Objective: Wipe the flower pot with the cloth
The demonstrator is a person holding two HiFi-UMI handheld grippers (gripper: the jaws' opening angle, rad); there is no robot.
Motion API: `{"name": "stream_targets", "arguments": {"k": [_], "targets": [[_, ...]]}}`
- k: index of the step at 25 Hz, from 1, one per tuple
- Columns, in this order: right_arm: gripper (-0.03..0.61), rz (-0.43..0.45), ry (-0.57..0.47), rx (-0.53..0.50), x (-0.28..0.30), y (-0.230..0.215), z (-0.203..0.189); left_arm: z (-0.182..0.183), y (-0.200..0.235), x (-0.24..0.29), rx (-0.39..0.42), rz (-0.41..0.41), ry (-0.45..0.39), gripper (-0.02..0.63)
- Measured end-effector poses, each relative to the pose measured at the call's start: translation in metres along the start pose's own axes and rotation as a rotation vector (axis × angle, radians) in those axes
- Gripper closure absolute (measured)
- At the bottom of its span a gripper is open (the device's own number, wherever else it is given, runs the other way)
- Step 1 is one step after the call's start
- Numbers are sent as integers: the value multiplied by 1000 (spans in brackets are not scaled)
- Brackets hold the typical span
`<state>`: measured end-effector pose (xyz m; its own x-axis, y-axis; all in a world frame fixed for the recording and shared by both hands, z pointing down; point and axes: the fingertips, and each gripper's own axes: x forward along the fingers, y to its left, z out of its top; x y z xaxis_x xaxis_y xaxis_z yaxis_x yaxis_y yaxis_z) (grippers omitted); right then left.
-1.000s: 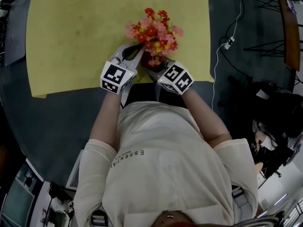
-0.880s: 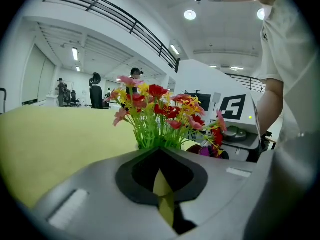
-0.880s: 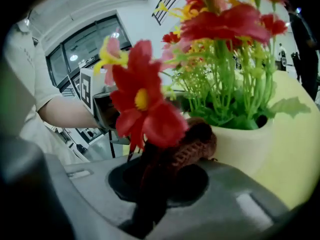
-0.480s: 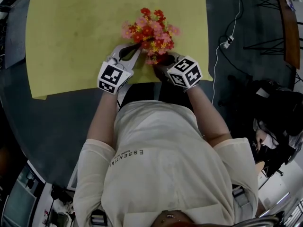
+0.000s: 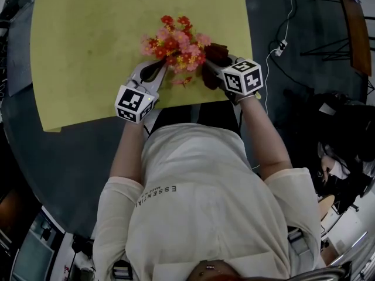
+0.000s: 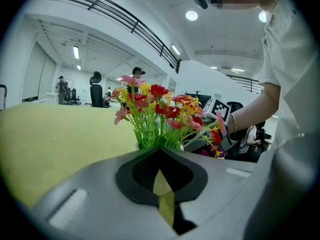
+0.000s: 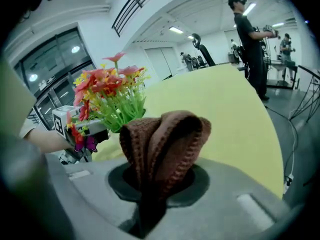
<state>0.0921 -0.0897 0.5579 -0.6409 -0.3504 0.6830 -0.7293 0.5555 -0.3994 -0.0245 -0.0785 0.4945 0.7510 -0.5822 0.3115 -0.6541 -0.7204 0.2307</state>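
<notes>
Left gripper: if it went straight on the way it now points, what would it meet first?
Most likely the flowers' green stems, directly ahead of the left gripper; the pot below them is hidden, so it might strike that instead.

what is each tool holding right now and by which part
The right tool grips the brown cloth by a bunched fold. The left tool is shut, with nothing clearly held.

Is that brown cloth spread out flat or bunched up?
Bunched up. The cloth stands as a folded wad, its stitched edges doubled over, pinched between the jaws of the right gripper.
</notes>
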Motion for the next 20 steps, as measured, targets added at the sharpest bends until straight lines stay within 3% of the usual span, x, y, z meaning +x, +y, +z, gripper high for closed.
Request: {"name": "stream_targets", "arguments": {"k": [4, 9, 20], "targets": [[529, 7, 10, -91, 11, -15, 30, 0, -7, 0, -50, -24, 2, 602], [529, 125, 52, -200, 41, -15, 59, -1, -11, 2, -40, -4, -10, 601], [531, 239, 133, -239, 47, -10, 48, 7, 0, 9, -103, 80, -54, 603]]}}
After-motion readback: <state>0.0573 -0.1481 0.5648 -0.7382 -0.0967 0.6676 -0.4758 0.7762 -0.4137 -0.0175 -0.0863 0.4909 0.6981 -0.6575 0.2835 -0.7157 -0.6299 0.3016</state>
